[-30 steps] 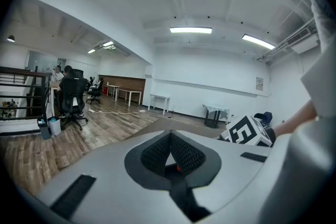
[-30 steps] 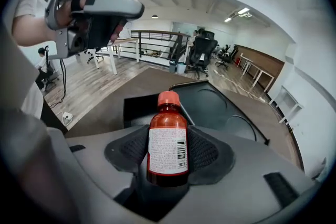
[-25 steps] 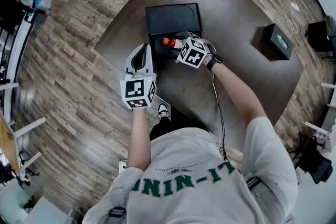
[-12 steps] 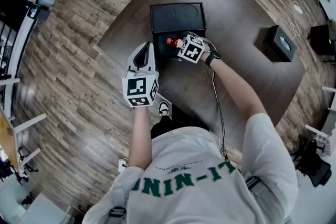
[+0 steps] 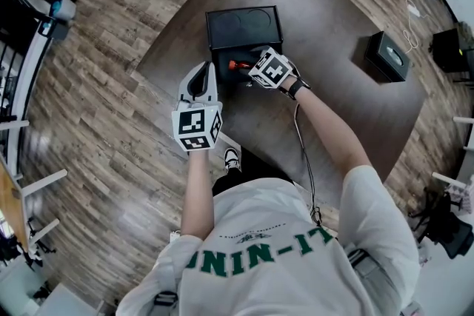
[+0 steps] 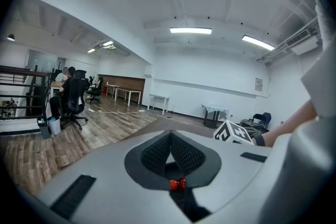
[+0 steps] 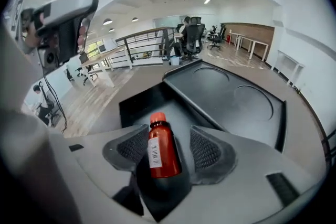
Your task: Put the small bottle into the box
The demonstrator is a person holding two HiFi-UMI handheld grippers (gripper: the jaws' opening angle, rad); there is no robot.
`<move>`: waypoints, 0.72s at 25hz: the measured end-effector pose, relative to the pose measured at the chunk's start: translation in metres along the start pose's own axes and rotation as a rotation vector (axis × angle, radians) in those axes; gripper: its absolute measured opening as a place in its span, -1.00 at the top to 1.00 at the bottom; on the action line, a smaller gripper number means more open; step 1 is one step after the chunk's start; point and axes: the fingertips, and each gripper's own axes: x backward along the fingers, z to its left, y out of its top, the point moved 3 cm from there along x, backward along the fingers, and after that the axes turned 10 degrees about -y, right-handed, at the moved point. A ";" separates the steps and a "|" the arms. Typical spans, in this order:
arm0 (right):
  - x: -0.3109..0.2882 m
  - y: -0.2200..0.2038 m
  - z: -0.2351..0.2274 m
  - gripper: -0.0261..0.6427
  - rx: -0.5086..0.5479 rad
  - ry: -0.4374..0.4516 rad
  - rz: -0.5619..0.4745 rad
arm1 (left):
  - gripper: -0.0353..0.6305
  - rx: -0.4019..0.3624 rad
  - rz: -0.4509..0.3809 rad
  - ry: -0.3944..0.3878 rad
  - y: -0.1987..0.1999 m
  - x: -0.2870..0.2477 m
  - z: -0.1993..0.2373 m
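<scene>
Right gripper (image 7: 168, 145), jaws opening, flanks the small bottle (image 7: 161, 150) over the box (image 7: 137, 106).

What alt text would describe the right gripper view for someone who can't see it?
A small red bottle sits between the right gripper's opening jaws, over an open black box whose lid has two round recesses. Office chairs stand behind.

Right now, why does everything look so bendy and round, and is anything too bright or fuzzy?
Head view: the wide lens bends the table edges and floor planks; light is even. Left gripper view: dark rounded corners, and the ceiling lights glare white. Right gripper view: the small bottle is sharp, the far office chairs small and soft.
</scene>
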 end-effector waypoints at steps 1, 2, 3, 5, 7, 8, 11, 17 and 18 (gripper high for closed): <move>0.006 0.001 0.001 0.15 -0.017 -0.006 -0.014 | 0.86 -0.003 -0.003 -0.001 0.001 0.002 -0.002; 0.013 0.002 0.001 0.16 -0.028 -0.013 -0.029 | 0.86 -0.007 -0.005 -0.002 0.002 0.004 -0.003; 0.021 0.003 0.002 0.16 -0.038 -0.024 -0.046 | 0.86 -0.010 -0.008 -0.001 0.004 0.007 -0.005; 0.038 0.008 0.001 0.18 -0.059 -0.057 -0.087 | 0.86 -0.016 -0.016 -0.001 0.007 0.011 -0.007; 0.059 0.015 -0.002 0.22 -0.101 -0.100 -0.141 | 0.86 -0.021 -0.024 0.001 0.011 0.016 -0.008; 0.070 0.017 -0.003 0.25 -0.132 -0.125 -0.172 | 0.86 -0.024 -0.027 0.003 0.012 0.019 -0.010; 0.106 0.024 -0.008 0.30 -0.230 -0.206 -0.262 | 0.86 -0.037 -0.038 0.008 0.019 0.027 -0.016; 0.185 0.040 -0.003 0.42 -0.363 -0.323 -0.455 | 0.86 -0.081 -0.095 -0.013 0.052 0.050 -0.034; 0.198 0.042 0.000 0.44 -0.374 -0.338 -0.487 | 0.86 -0.090 -0.105 -0.017 0.057 0.054 -0.039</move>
